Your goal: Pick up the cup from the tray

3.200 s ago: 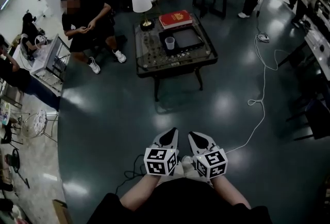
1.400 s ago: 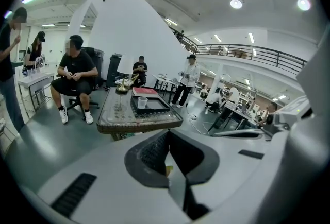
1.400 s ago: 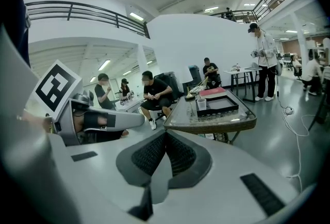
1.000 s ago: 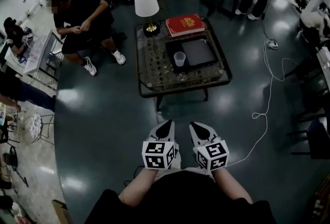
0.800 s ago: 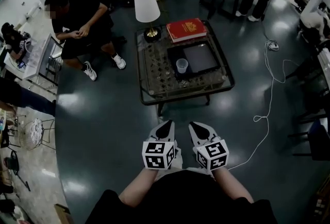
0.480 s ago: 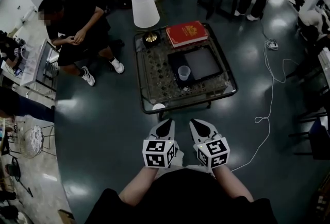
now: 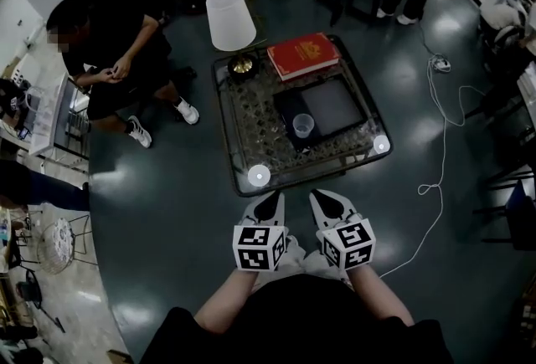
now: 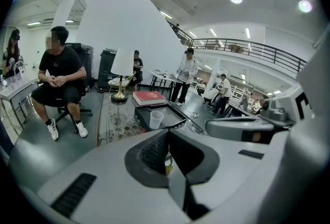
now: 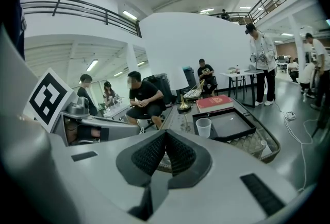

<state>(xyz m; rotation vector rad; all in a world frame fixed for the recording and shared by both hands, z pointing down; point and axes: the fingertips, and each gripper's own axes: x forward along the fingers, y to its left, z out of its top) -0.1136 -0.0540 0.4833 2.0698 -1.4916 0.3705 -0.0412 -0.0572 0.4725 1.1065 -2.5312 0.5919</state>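
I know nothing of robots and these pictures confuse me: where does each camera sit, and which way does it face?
Head view: on the person's head, facing steeply down at the table; forearms, left gripper and right gripper show.
Left gripper view: on the left gripper, facing along its shut jaws towards the table; the right gripper shows at right.
Right gripper view: on the right gripper, likewise; the left gripper shows at left.
Shared: all show the cup on the tray.
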